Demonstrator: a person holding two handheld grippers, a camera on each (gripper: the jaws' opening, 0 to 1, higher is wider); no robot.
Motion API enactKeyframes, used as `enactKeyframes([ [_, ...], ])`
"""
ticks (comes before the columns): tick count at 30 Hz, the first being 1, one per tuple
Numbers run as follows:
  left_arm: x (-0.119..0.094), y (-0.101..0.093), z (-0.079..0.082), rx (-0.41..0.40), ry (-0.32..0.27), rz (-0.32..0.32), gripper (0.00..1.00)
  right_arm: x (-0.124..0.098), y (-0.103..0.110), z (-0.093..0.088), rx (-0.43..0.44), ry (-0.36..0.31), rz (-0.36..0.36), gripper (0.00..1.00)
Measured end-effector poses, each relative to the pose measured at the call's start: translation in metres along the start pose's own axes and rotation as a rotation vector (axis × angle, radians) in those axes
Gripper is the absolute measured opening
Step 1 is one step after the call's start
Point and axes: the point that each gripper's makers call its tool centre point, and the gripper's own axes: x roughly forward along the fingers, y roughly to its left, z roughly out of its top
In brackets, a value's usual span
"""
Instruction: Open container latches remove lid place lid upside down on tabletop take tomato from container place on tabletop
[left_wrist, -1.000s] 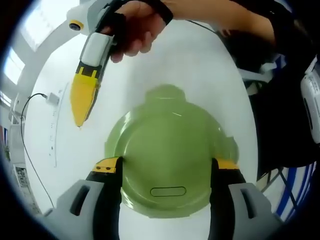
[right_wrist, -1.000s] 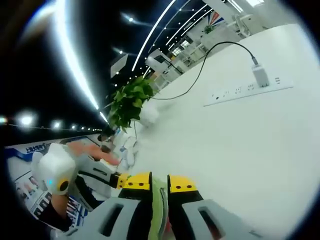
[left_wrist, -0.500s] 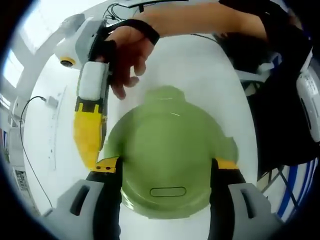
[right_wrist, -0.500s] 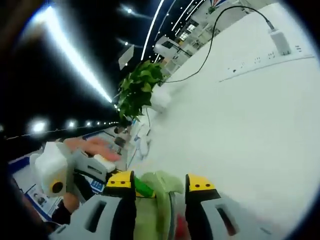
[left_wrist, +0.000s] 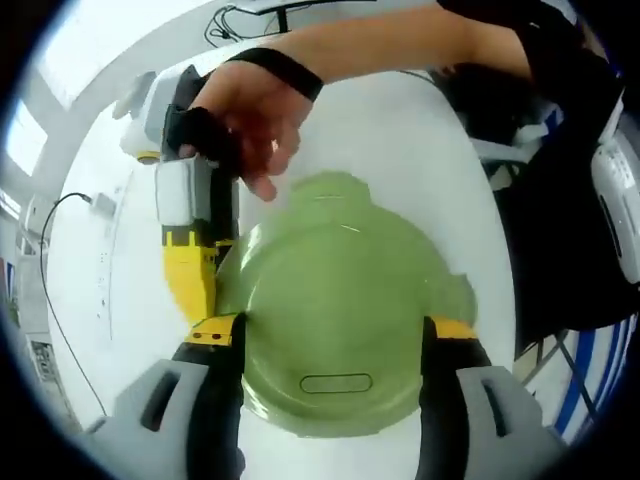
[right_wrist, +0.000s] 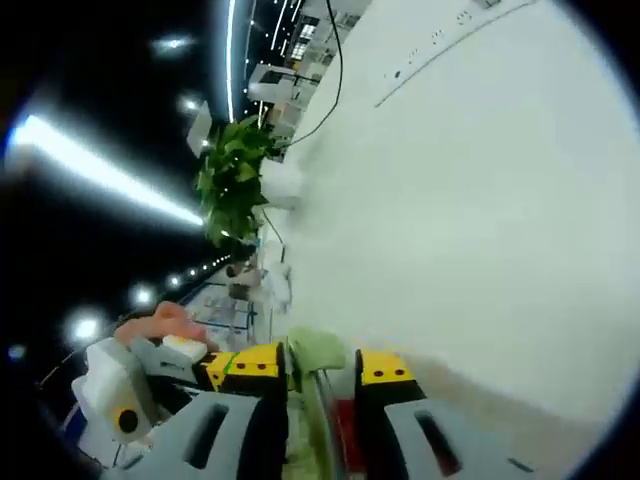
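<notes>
**Green container held at both sides, right gripper at its latch edge**

The green container (left_wrist: 340, 320) sits on the white table (left_wrist: 400, 140) with its round lid (left_wrist: 335, 290) in place. The lid carries a tab at its far edge and an oval recess near its near edge. In the left gripper view the container lies between the jaws of the left gripper (left_wrist: 335, 328); the yellow jaw tips stand against its two opposite sides, so this gripper is spread wide and braced around the container body.

The right gripper (left_wrist: 200, 285) enters this view from the upper left, held in a person's hand (left_wrist: 245, 115) with a dark strap across the wrist. Its yellow tip points down at the left rim of the container, just beside the left gripper's yellow jaw tip.

In the right gripper view, the right gripper (right_wrist: 318, 368) has its jaws narrowly apart, with a thin green edge of the container (right_wrist: 318, 355) rising between them. Whether the pads press on that edge cannot be told. A red patch (right_wrist: 345, 440) shows low between the jaws; its identity is unclear. The left gripper (right_wrist: 150, 385) appears at the lower left.

Farther out, a cable (left_wrist: 55, 290) and a power strip (left_wrist: 105, 200) lie on the table, and a leafy potted plant (right_wrist: 232, 180) stands at the table's far end.
</notes>
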Motion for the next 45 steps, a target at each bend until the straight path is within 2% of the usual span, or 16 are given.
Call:
enactKeyframes([
  [2,0.000,0.000,0.000,0.002,0.004,-0.001,0.62,0.000,-0.009,0.003,-0.011,0.003,-0.040,0.17],
  [8,0.001,0.000,0.000,0.002,0.011,-0.001,0.62,-0.003,-0.011,0.004,0.111,-0.002,-0.009,0.14],
  [9,0.001,0.000,0.000,0.002,0.012,-0.001,0.62,-0.004,-0.012,0.007,0.155,0.001,-0.002,0.13],
  [12,0.001,0.000,0.000,0.001,0.013,-0.001,0.62,-0.004,-0.012,0.001,0.144,0.002,0.003,0.13],
  [14,0.001,0.000,0.000,0.000,0.011,-0.001,0.62,-0.004,-0.011,-0.001,0.111,0.001,0.005,0.13],
  [18,0.001,0.000,0.000,0.001,-0.001,-0.003,0.61,-0.004,-0.010,-0.004,0.099,0.007,0.009,0.12],
  [23,0.001,0.000,0.001,0.009,-0.013,-0.008,0.61,-0.005,-0.011,0.002,0.059,0.002,0.006,0.11],
  [27,0.001,0.000,0.001,0.004,-0.028,-0.011,0.60,-0.005,-0.011,0.005,-0.023,-0.025,0.003,0.11],
  [29,0.001,0.000,0.000,0.001,-0.037,-0.012,0.60,-0.004,-0.011,0.005,-0.023,-0.024,0.006,0.10],
  [30,0.001,0.000,0.001,-0.002,-0.041,-0.012,0.60,-0.005,-0.010,0.005,-0.050,-0.027,0.005,0.10],
  [32,0.001,0.000,0.001,-0.004,-0.043,-0.012,0.60,-0.004,-0.009,0.000,-0.085,-0.038,-0.001,0.10],
  [36,0.001,0.000,0.001,-0.004,-0.039,-0.012,0.60,-0.003,-0.009,0.002,-0.076,-0.041,0.001,0.10],
  [39,0.000,0.000,0.001,-0.007,-0.044,-0.011,0.60,-0.003,-0.008,0.005,-0.135,-0.056,-0.012,0.10],
  [43,0.000,0.000,0.000,-0.014,-0.065,-0.013,0.59,-0.001,-0.007,0.004,-0.153,-0.066,0.003,0.09],
  [44,0.000,0.000,0.000,-0.015,-0.068,-0.015,0.59,-0.001,-0.007,0.003,-0.197,-0.068,-0.001,0.09],
  [45,0.000,0.000,0.000,-0.015,-0.068,-0.017,0.59,-0.001,-0.006,0.002,-0.183,-0.064,-0.001,0.09],
])
